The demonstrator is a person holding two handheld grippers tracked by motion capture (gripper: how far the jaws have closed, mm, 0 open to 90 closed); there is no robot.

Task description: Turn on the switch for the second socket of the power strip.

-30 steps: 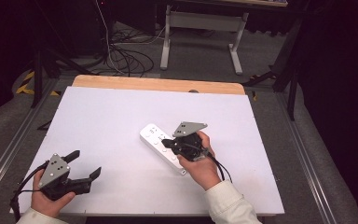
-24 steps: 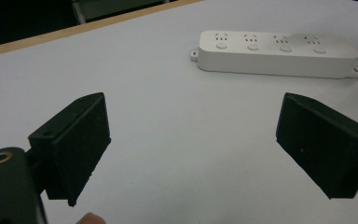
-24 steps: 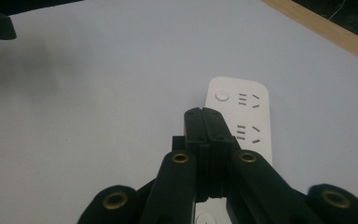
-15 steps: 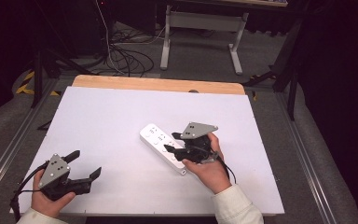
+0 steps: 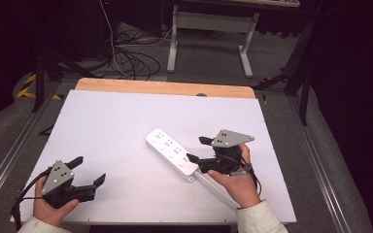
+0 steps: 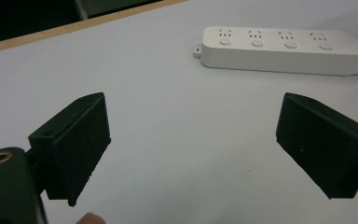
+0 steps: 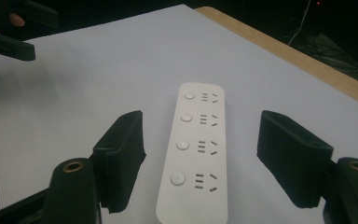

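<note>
Release complete: my right gripper (image 5: pixel 194 150) jaws, just opening, stand apart off the power strip (image 5: pixel 171 154) mid-tabletop (image 5: pixel 126 121); left gripper (image 5: pixel 89 171) gapes idle, near-left corner.

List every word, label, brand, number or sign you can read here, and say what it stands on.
None: no readable text.
The white power strip carries four round buttons and four sets of socket slots, with no lettering, brand or number.
The white table top bears no print or marking.
</note>
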